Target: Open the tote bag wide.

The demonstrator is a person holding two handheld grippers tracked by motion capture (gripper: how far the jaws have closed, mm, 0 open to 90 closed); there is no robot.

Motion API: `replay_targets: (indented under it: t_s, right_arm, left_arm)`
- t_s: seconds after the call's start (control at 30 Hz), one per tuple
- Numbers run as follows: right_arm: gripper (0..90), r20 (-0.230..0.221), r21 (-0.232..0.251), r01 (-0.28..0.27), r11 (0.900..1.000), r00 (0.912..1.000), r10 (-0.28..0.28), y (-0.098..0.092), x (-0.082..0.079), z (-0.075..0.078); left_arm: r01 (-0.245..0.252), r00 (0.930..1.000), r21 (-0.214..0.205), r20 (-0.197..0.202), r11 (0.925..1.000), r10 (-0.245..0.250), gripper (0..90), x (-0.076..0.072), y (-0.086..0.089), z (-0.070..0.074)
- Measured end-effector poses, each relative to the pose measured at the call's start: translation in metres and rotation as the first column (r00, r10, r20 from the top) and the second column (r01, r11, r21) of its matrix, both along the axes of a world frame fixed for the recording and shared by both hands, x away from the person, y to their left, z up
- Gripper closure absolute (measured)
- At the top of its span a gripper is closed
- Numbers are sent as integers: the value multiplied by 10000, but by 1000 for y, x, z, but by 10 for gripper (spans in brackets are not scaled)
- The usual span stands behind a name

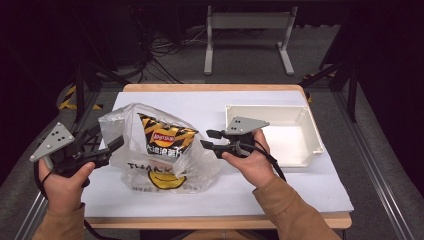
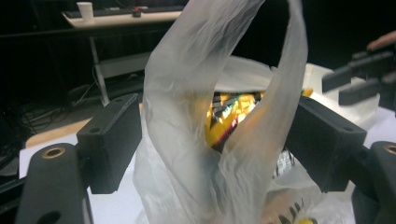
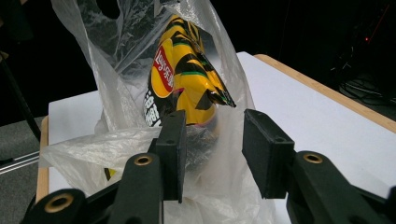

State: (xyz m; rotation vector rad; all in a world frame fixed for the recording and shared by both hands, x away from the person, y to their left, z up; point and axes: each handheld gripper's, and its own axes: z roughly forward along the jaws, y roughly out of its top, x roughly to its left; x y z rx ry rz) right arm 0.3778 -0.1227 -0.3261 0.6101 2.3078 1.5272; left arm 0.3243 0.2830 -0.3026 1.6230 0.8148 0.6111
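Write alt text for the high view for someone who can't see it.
A person holds a gripper in each hand on either side of a clear plastic bag with a yellow-and-black chip packet inside, on a white-covered table. An empty white tray sits at the right.

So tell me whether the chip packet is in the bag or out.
In: the chip packet sits inside the clear plastic bag.

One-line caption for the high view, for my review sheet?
Two handheld grippers, left gripper and right gripper, flank a clear plastic bag holding a chip packet; white tray beside.
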Motion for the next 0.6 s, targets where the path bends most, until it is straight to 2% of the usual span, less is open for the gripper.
replay_targets:
  t_s: [0.07, 0.1, 0.23, 0.3, 0.4, 0.43, 0.5, 0.53, 0.57, 0.6]
  right_arm:
    - [608, 26, -20, -3, 10000, 10000, 3, 0, 0, 0]
    - [610, 46, -4, -3, 10000, 10000, 3, 0, -1, 0]
    - [625, 70, -4, -56, 10000, 10000, 56, -1, -2, 1]
    - [627, 56, 9, -64, 10000, 10000, 64, -1, -2, 0]
    - [630, 96, 53, -64, 10000, 9999, 63, -3, -3, 0]
    - [630, 96, 53, -64, 10000, 9999, 63, -3, -3, 0]
    - [634, 146, 119, -39, 9999, 9999, 37, -5, -3, 1]
    - [634, 158, 124, -51, 9999, 9999, 49, -5, -3, 1]
    - [634, 166, 125, -68, 9999, 9998, 66, -5, -3, 2]
    - [634, 166, 125, -68, 9999, 9998, 66, -5, -3, 2]
  left_arm:
    - [85, 10000, -6, 31, 10000, -85, 246, 3, -2, 3]
    - [158, 9999, 58, 27, 9999, -159, 290, 5, -3, 4]
    - [204, 9998, 190, -49, 9996, -203, 641, 12, -6, 3]
    - [177, 9997, 144, -149, 9997, -175, 760, 19, -7, 1]
    - [-183, 9990, 322, -397, 9993, 195, 823, 30, -9, -4]
    - [-183, 9990, 322, -397, 9993, 195, 831, 30, -9, -4]
    - [-447, 9965, 308, -698, 9985, 468, 839, 40, -7, -11]
    - [-447, 9965, 308, -698, 9985, 468, 839, 40, -7, -11]
    - [-645, 9933, 278, -942, 9975, 668, 839, 49, -4, -19]
    - [-645, 9933, 278, -942, 9975, 668, 840, 49, -4, -19]
